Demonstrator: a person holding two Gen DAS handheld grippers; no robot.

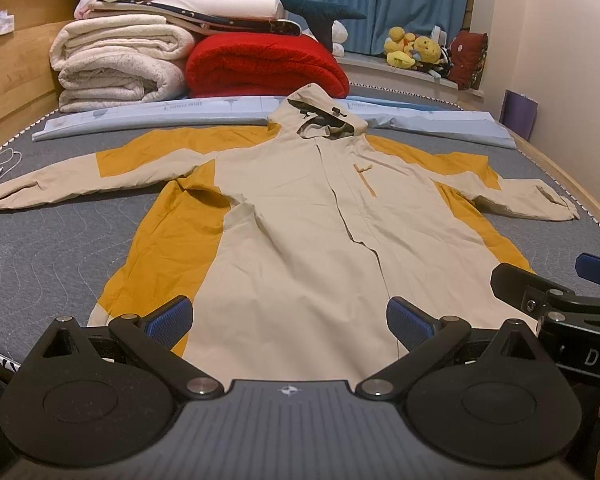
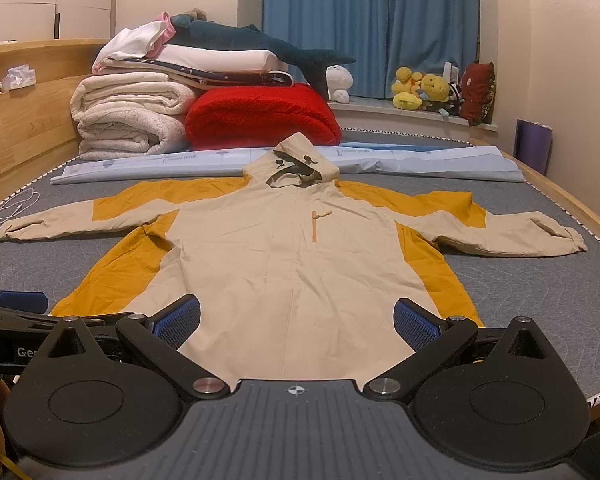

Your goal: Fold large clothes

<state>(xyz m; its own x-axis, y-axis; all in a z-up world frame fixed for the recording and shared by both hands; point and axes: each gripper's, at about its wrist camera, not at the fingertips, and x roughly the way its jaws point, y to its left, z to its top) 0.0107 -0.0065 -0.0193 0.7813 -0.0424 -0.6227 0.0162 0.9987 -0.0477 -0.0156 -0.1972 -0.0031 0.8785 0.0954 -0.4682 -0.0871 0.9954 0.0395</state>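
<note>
- Your left gripper and right gripper both hang at the near hem with jaws spread wide and nothing between the ribbed blue pads; they sit side by side, close together.
- The jacket lies face up and flat on the bed, hem toward you, hood away, both sleeves out sideways. No fold looks started, so I judge this the opening step.
- Next, you'd likely pinch a sleeve or side edge and carry it across the front; the thin, crisp shell should crease readily but may slide on the quilted grey mattress.
- The fabric is beige with mustard panels, lightly wrinkled.
- The hood stands peaked, dark lining showing.
- Beyond: a pale blue sheet, then rolled fleecy blankets.
</note>
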